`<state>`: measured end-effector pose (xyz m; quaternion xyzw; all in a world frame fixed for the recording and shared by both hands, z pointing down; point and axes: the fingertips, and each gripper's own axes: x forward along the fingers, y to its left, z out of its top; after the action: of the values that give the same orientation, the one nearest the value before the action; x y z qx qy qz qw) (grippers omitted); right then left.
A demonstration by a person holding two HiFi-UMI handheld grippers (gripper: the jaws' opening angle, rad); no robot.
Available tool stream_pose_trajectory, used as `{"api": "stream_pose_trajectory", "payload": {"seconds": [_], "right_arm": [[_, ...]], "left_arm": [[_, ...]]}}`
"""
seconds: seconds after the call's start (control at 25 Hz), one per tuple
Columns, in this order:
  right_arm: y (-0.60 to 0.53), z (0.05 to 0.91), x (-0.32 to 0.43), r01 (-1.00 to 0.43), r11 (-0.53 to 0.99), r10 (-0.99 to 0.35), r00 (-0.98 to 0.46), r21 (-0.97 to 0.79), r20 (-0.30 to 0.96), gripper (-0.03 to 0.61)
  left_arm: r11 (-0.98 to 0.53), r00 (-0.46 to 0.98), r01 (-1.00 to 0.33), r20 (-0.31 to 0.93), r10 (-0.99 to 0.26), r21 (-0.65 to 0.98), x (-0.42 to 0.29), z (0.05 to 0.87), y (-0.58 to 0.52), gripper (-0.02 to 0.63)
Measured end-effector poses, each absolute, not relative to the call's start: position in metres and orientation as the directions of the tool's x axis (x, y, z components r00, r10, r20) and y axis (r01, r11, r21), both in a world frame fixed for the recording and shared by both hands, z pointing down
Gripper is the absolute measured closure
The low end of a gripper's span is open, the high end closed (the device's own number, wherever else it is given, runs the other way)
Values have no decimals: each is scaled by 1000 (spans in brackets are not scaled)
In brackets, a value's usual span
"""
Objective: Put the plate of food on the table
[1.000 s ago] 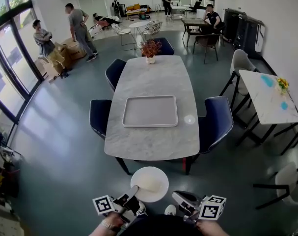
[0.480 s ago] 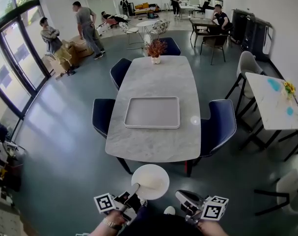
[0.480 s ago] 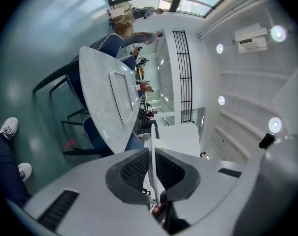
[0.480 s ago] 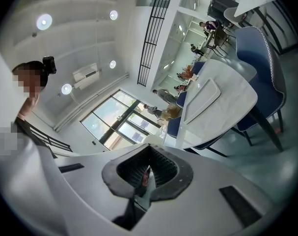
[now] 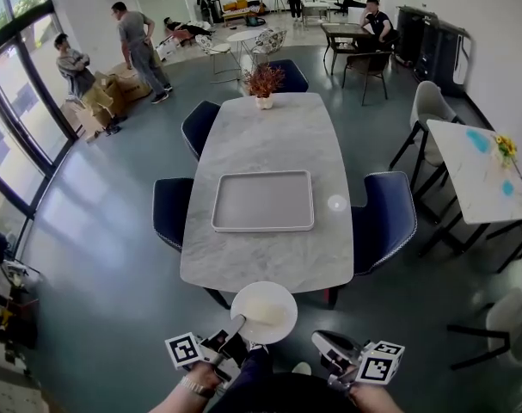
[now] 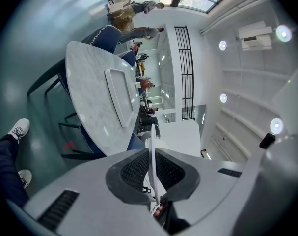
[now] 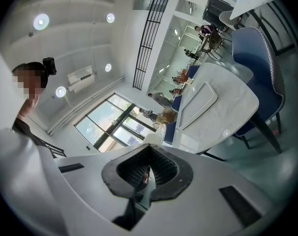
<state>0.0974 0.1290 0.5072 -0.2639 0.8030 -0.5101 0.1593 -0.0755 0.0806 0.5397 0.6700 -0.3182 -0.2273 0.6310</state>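
A white plate (image 5: 263,312) with a pale mound of food hangs level just short of the near end of the grey marble table (image 5: 269,136). My left gripper (image 5: 233,334) is shut on the plate's near-left rim. In the left gripper view the plate (image 6: 151,134) shows edge-on, a thin white line pinched between the black pads (image 6: 134,171). My right gripper (image 5: 328,348) hangs to the right of the plate, shut and holding nothing. Its pads (image 7: 161,173) meet with nothing between them.
A grey rectangular tray (image 5: 263,200) lies mid-table, a small white disc (image 5: 335,203) to its right, a potted plant (image 5: 263,83) at the far end. Blue chairs (image 5: 383,218) flank the table. A second table (image 5: 477,166) stands right. People stand far left (image 5: 136,46).
The plate and both grippers have come closer to the table's near end; the plate's far rim now almost reaches the table's edge.
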Motion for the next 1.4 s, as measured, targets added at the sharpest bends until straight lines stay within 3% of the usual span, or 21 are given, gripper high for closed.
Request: {"api": "stream_pose_trajectory", "payload": {"seconds": [0.12,0.28,0.96,1.4], "right_arm": [[109,509,97,-333,353,-606,-794,-874,57,568],[84,508,78,-293,314,-623,-781,-903,37,568],[-21,514,6,-362,219,-716,-690,-906,103,568],[-37,515,-7,-429,139,-792,-589,-892,160,568]], "left_arm": [[3,706,-127,93,-702,992,-80,543,59,585],[9,718,-126,98,-690,992,-97,547,22,586],[24,768,-131,117,-630,991,-171,571,-130,586],[61,763,-165,166,-625,984,-177,614,-227,586]]}}
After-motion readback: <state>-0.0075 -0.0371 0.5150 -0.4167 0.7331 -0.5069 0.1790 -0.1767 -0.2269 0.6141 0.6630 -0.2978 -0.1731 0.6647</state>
